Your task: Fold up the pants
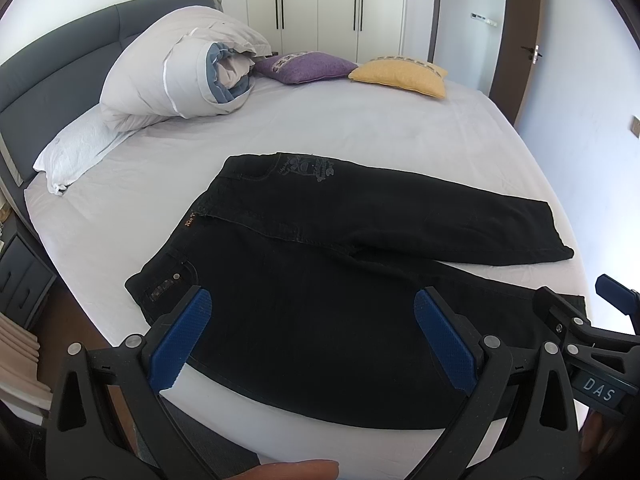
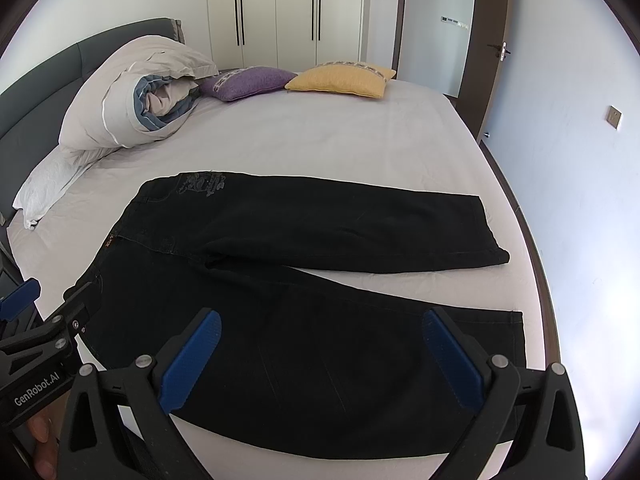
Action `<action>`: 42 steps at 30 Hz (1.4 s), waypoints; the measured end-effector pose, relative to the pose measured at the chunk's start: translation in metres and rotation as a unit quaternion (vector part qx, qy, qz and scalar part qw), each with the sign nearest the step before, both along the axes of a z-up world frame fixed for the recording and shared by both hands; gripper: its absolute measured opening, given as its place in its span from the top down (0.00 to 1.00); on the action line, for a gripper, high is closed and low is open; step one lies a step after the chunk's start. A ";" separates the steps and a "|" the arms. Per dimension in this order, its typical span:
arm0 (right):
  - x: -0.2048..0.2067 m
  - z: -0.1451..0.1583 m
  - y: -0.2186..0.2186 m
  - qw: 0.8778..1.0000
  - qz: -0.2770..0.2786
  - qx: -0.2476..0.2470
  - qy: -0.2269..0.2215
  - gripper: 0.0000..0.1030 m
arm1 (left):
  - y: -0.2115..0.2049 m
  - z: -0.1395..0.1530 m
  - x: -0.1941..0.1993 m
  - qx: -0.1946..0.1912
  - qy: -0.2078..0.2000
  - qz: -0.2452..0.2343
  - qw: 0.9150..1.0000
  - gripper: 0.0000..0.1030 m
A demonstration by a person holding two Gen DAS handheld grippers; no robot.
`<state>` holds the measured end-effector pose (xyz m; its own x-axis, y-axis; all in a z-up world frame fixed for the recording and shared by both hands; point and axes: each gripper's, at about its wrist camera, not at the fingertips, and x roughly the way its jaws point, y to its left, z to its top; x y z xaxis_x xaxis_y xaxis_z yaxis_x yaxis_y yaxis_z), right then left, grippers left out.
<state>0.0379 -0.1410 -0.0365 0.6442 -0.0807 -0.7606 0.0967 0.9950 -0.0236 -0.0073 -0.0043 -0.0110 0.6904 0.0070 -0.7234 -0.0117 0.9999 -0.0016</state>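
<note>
Black pants lie flat on the white bed sheet, waistband to the left, two legs spread apart toward the right. My left gripper hovers open above the near leg, just right of the waistband corner, with nothing between its blue pads. My right gripper hovers open over the same near leg, further toward the cuff. Each gripper shows at the edge of the other's view: the right gripper at the far right, the left gripper at the far left.
A rolled duvet and a white pillow sit at the headboard on the left. A purple cushion and a yellow cushion lie at the far side. Wardrobe doors and a door stand behind.
</note>
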 end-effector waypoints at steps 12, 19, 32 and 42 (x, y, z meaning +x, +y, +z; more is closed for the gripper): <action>0.010 -0.006 -0.012 0.999 0.051 0.011 -0.009 0.00 | 0.008 -0.006 0.017 -0.009 0.006 -0.024 1.000 0.00; 0.082 0.004 -0.029 0.980 0.184 0.067 -0.023 0.00 | 0.028 -0.018 0.084 0.013 0.021 -0.077 0.997 0.00; 0.267 -0.051 -0.018 0.918 0.377 0.121 0.035 0.13 | 0.098 -0.060 0.322 -0.131 0.131 -0.060 0.981 0.00; 0.350 -0.098 -0.026 0.889 0.435 0.125 0.073 0.14 | 0.075 -0.130 0.449 0.100 0.183 -0.177 0.962 0.00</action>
